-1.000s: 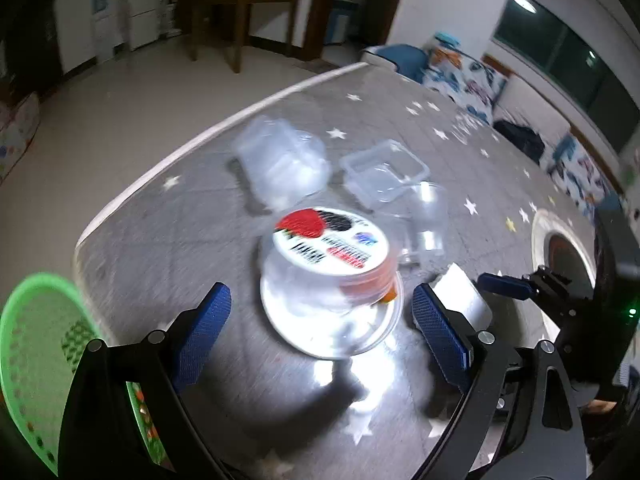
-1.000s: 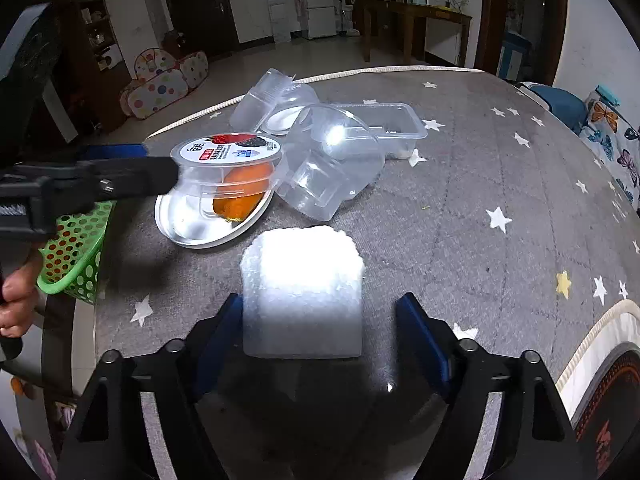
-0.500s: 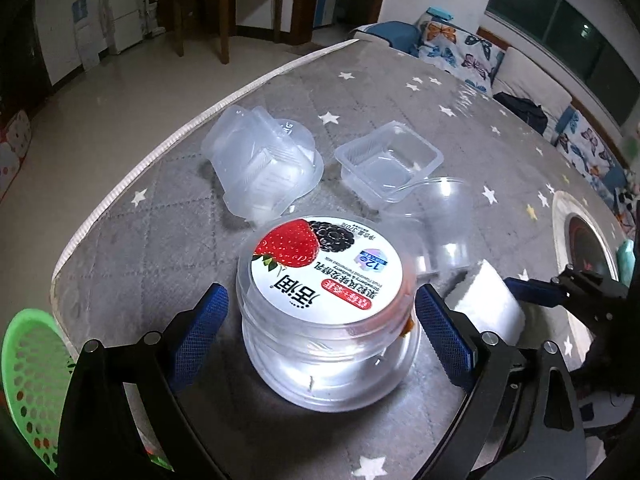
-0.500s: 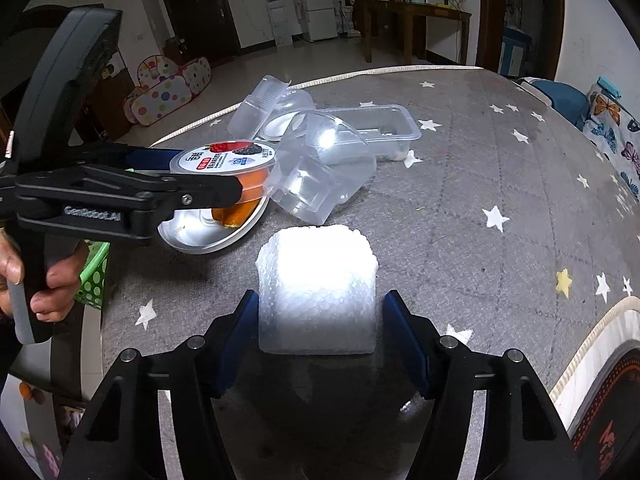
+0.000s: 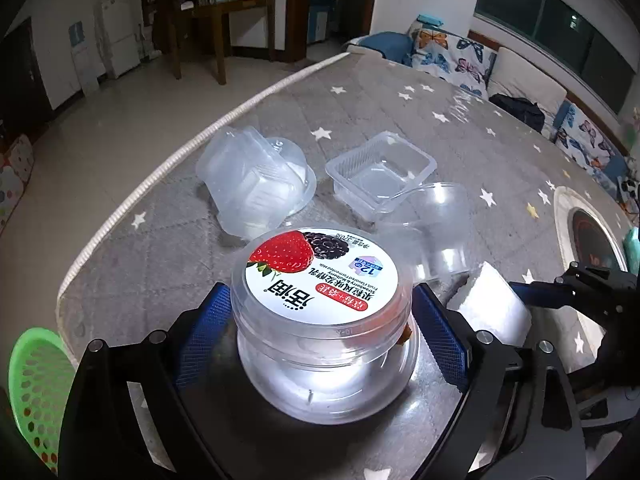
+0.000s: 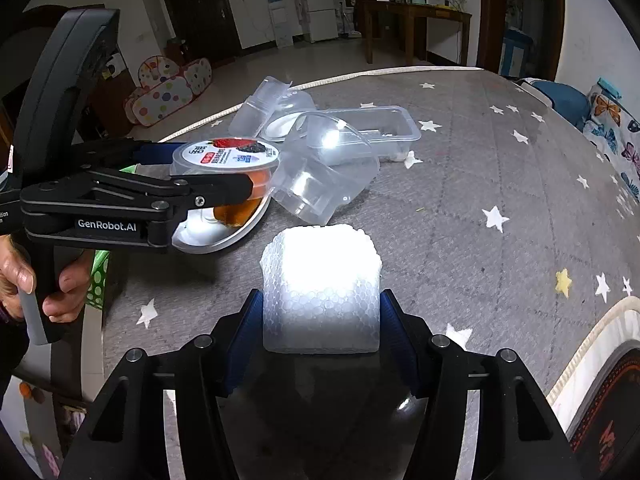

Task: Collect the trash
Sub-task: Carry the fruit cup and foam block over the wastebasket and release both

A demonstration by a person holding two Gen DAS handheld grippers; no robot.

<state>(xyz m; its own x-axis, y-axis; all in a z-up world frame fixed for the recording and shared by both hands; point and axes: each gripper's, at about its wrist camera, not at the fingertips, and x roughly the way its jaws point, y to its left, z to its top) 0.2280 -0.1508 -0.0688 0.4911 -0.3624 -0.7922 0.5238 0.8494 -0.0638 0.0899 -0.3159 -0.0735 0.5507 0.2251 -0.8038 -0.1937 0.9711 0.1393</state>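
Note:
A clear yogurt cup (image 5: 320,276) with a strawberry label stands on a shiny round dish (image 5: 328,400) on the grey star-patterned table. My left gripper (image 5: 322,300) is shut on it, a blue pad against each side of the cup. The right wrist view shows the same cup (image 6: 228,152) held from the left. A white foam block (image 6: 320,276) lies on the table nearer the right. My right gripper (image 6: 320,308) is closing on it, and both pads touch its sides. The foam block (image 5: 488,308) also shows in the left wrist view.
Several empty clear plastic containers lie just behind: a tipped tub (image 5: 256,176), a shallow tray (image 5: 380,172) and a tipped cup (image 5: 436,232). A green mesh basket (image 5: 36,376) sits below the table's left edge. A hand (image 6: 20,284) holds the left gripper's handle.
My left gripper moved in around the yogurt cup and its jaws closed onto it. The right jaws narrowed from wide apart until they met the foam block.

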